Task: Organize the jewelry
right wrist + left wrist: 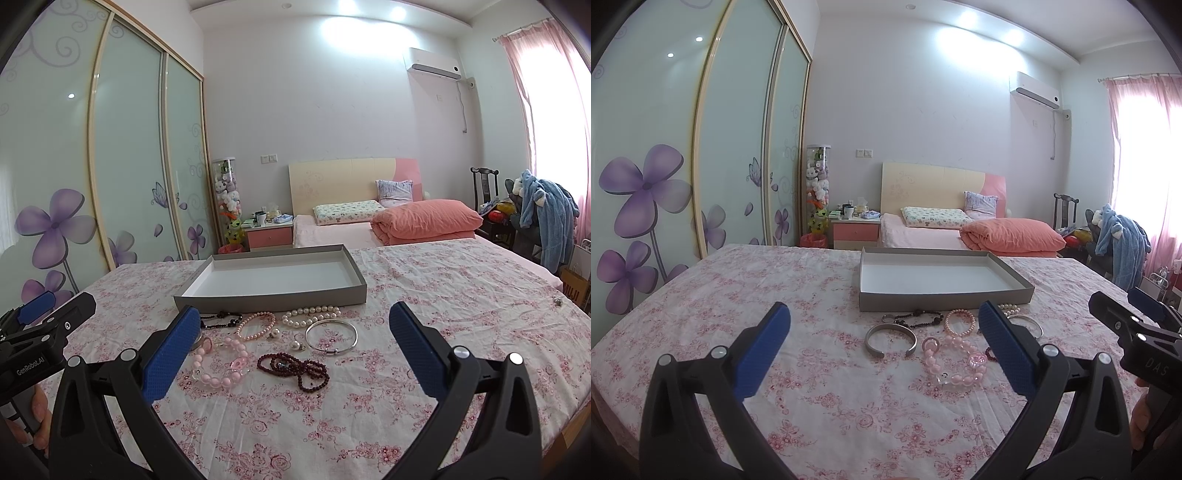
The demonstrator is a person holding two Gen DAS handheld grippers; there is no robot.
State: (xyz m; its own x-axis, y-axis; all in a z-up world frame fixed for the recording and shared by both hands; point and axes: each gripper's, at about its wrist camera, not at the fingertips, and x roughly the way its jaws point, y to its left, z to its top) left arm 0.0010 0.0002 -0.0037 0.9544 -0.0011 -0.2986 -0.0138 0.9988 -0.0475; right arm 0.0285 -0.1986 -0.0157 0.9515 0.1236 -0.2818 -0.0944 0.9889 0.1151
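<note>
**Both claws wide above the jewelry**

Blue-padded fingers of the left gripper (882, 354) stand wide apart, holding nothing, above the floral bedsheet (738, 295). Between its fingertips lie a silver cuff (891, 340) and a pink bead bracelet (955, 363); a dark bead bracelet (919, 318) sits just beyond them. Past these, the grey tray (945, 295) rests on the sheet.

The right gripper (295, 350) is likewise spread wide and holds nothing. Between its fingers lie a maroon bead strand (295, 369), a thin silver bangle (331, 336), a white pearl bracelet (312, 315) and a small pink pearl bracelet (256, 325), all just short of the tray.
</note>
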